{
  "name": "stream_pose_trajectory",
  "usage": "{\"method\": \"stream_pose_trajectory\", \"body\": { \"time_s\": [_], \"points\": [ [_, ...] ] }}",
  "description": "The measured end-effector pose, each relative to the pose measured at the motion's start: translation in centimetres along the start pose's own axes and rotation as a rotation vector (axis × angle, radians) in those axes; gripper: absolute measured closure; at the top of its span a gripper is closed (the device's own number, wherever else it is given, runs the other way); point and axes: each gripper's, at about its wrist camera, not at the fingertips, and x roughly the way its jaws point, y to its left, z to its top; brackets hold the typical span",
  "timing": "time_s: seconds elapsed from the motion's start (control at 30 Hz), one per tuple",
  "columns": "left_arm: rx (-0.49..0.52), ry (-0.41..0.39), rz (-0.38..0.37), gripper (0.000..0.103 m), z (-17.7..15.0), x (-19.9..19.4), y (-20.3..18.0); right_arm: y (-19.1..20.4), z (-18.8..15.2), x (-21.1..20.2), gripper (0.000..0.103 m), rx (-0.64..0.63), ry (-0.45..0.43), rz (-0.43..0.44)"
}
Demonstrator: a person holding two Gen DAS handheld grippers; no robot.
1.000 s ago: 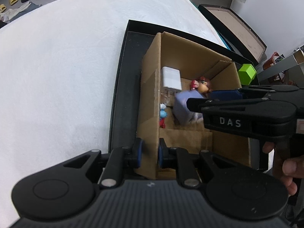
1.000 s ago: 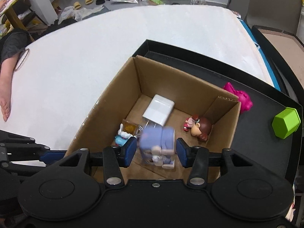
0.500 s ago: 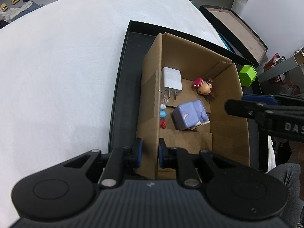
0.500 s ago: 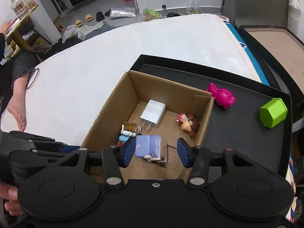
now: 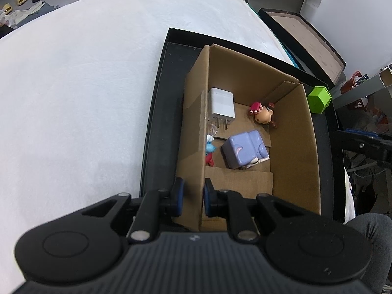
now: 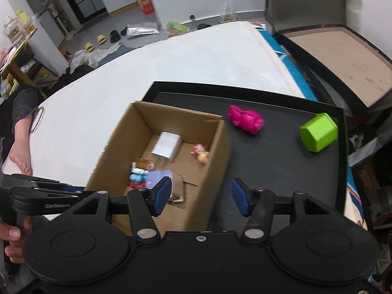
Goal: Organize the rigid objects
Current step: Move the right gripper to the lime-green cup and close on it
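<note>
Sorting is well under way; the cardboard box (image 5: pixel 289 147) sits on the black tray (image 6: pixel 281 152) and already holds the white charger (image 5: pixel 221 104), the lilac block toy (image 5: pixel 245 149), the brown-haired doll (image 5: pixel 263 115) and a small blue figure (image 5: pixel 210 147); two pieces wait outside it on the tray, the pink pig (image 6: pixel 245 119) just past the box's far corner and the green hexagonal block (image 6: pixel 318 135) further right, well apart from the box. The step in hand looks like the reach for the next piece; the right claw (image 6: pixel 201 197) is spread wide and carries nothing, hovering over the box's near right wall and touching nothing I can see; the next move calls for carrying it forward and right over the tray, lowering around the pig or the block, then pinching. The left claw (image 5: pixel 191 197) is pinched nearly closed on the box's left wall, one pad either side of the cardboard, steadying the box; that grip should hold while the other works.
</note>
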Motion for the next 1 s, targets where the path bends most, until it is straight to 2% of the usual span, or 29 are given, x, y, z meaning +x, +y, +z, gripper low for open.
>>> {"method": "stream_pose_trajectory", "body": {
  "time_s": [0.13,0.63,0.83,1.0],
  "points": [
    [0.001,0.000,0.009,0.088,0.0,0.0,-0.1,-2.1,-0.5,0.0,0.043,0.037,0.000,-0.019],
    [0.000,0.003,0.023,0.088,0.1,0.2,-0.5,-9.4,-1.0,0.7,0.043,0.224,-0.028,-0.088],
    [-0.003,0.000,0.021,0.088,0.2,0.2,-0.4,-12.3,-0.1,1.6,0.043,0.314,-0.047,-0.112],
    [-0.005,-0.001,0.021,0.088,0.3,0.2,-0.4,-14.5,0.8,2.5,0.038,0.388,-0.072,-0.130]
  ]
}}
